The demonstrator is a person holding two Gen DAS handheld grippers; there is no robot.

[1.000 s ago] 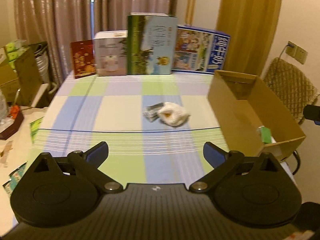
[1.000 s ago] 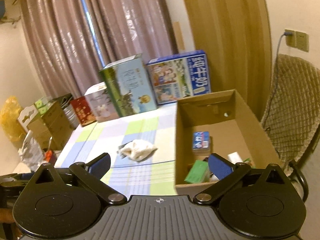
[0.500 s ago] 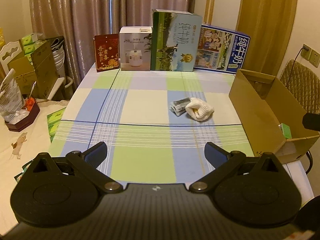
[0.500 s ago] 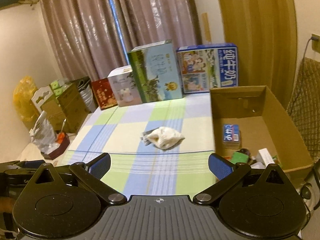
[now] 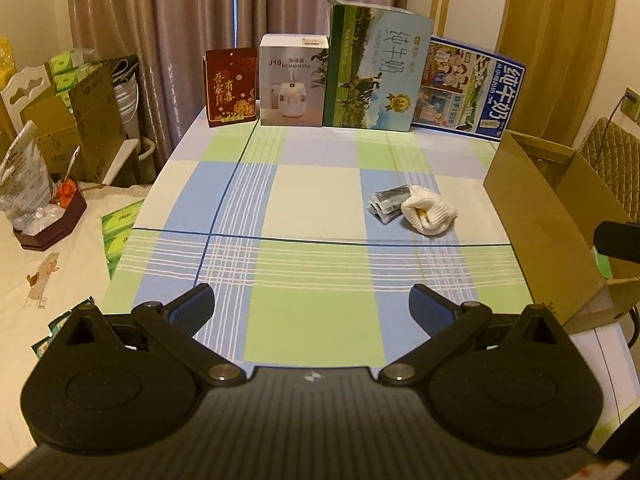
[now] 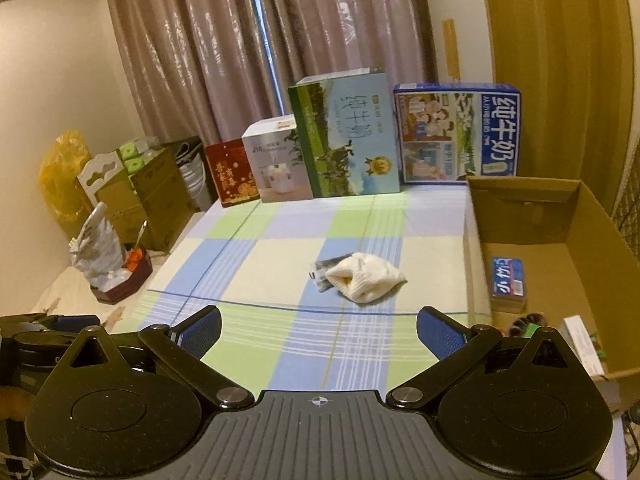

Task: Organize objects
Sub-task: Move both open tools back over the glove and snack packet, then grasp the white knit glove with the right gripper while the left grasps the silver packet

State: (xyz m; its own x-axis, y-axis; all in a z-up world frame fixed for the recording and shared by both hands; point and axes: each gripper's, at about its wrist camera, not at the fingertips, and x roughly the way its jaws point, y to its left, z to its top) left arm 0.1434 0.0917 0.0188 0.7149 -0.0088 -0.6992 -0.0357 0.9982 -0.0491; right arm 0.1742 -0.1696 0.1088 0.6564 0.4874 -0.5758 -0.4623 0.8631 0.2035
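While the checked tabletop (image 6: 256, 264) is almost bare, the job reads as mostly done but not finished: the open cardboard box (image 6: 576, 208) at its 3 o'clock edge already holds a blue packet (image 6: 509, 282), a white carton (image 6: 582, 338) and something green beside it, whereas two things lie loose on the cloth. Those are a white knitted bundle (image 6: 366, 282), right of the tabletop's middle, near the box's 9 o'clock wall but apart from it, and a small dark sachet (image 5: 387, 205) touching the bundle's 9 o'clock side and partly tucked under it. Both probably belong in the box. Four printed cartons (image 5: 376, 76) stand in a row at 12 o'clock; whether they count as things to tidy I cannot say. Left tongs (image 5: 311, 309) and right tongs (image 6: 319, 334) are each spread wide with nothing between them, hanging over the 6 o'clock edge, well short of the bundle. Much of the box floor is hidden: the left view sees only its outer wall, the right tongs' body cuts off its near corner, and a dark furry scrap there is too blurred to name. What is inside the bundle's yellowish opening cannot be made out.
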